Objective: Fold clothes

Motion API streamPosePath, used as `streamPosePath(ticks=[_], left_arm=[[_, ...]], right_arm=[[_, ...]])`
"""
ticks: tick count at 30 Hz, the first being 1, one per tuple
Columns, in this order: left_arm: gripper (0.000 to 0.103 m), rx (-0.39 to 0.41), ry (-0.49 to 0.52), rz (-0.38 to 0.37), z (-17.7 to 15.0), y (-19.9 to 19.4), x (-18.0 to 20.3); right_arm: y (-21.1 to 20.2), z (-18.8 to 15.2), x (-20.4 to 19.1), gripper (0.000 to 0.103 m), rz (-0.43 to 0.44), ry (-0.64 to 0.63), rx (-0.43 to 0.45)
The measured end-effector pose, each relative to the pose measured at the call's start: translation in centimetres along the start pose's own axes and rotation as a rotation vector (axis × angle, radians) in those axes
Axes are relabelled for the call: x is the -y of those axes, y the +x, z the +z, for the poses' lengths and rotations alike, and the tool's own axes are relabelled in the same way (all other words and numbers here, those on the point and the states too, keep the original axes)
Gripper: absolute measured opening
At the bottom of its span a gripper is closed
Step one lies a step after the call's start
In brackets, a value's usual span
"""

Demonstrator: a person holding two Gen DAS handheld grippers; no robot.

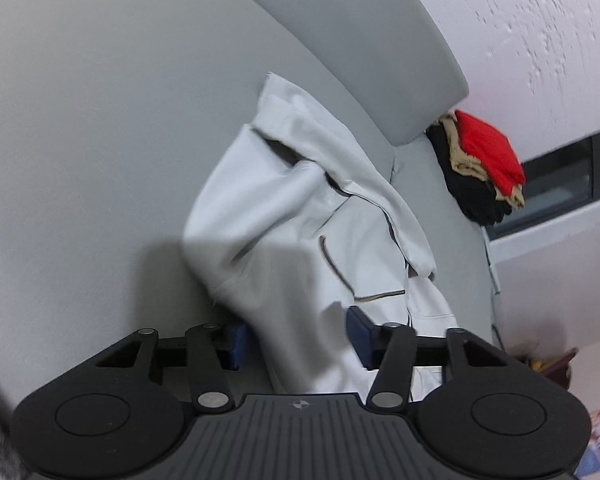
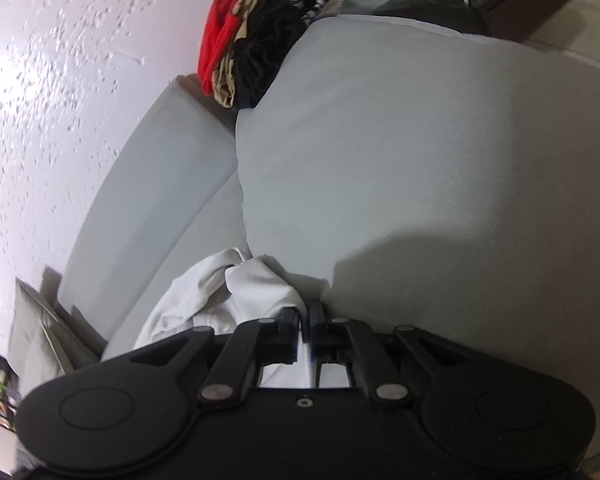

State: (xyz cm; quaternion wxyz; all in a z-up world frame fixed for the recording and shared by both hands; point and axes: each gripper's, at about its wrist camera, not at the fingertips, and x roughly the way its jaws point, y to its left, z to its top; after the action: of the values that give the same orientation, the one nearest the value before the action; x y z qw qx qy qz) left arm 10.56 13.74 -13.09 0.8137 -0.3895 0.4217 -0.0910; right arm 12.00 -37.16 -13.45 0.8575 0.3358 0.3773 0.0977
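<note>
- One grey sofa (image 1: 80, 140) fills both views, its seat cushions bearing everything else.
- One white hooded garment (image 1: 300, 220) lies crumpled on the sofa seat, against the backrest.
- One pile of folded clothes (image 1: 480, 168), red, tan and black, sits at the sofa's far end.
- Two grippers: left gripper (image 1: 296, 344) partly open, cloth between its pads; right gripper (image 2: 305, 328) nearly closed, pinching white fabric.

A grey sofa (image 1: 80, 140) bears a white garment (image 1: 300, 220).
</note>
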Motion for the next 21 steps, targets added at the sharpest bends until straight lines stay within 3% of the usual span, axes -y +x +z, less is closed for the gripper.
streamPosePath(ticks=[2, 3, 5, 8, 13, 17, 19, 21], left_arm=[[0.008, 0.001, 0.004, 0.025, 0.2, 0.5, 0.1], [0.001, 0.009, 0.002, 0.042, 0.2, 0.4, 0.2], [0.001, 0.048, 0.016, 0.077, 0.2, -0.5, 0.7], [0.001, 0.148, 0.087, 0.105, 0.2, -3.7, 2.3], [0.001, 0.318, 0.124, 0.066, 2.7, -11.2, 5.8], [0.001, 0.370, 0.214, 0.136, 7.4, -15.6, 11.6], [0.001, 0.369, 0.248, 0.202, 9.9, -17.3, 14.7], [0.001, 0.450, 0.273, 0.132, 10.5, -21.1, 17.4]], right_arm=[[0.4, 0.2, -1.3, 0.014, -0.030, -0.078, -0.001], [0.6, 0.3, -2.0, 0.014, -0.062, -0.128, 0.001], [1.1, 0.3, -3.6, 0.002, -0.141, -0.216, 0.004], [-0.2, 0.5, -5.1, 0.002, -0.165, -0.210, 0.039], [-2.8, 2.4, -5.4, 0.002, -0.008, 0.102, -0.009], [-2.9, 4.3, -11.0, 0.002, 0.016, 0.009, -0.141], [-4.6, 6.0, -13.8, 0.002, 0.110, 0.038, -0.105], [-6.5, 7.8, -16.5, 0.002, 0.213, 0.078, -0.060]])
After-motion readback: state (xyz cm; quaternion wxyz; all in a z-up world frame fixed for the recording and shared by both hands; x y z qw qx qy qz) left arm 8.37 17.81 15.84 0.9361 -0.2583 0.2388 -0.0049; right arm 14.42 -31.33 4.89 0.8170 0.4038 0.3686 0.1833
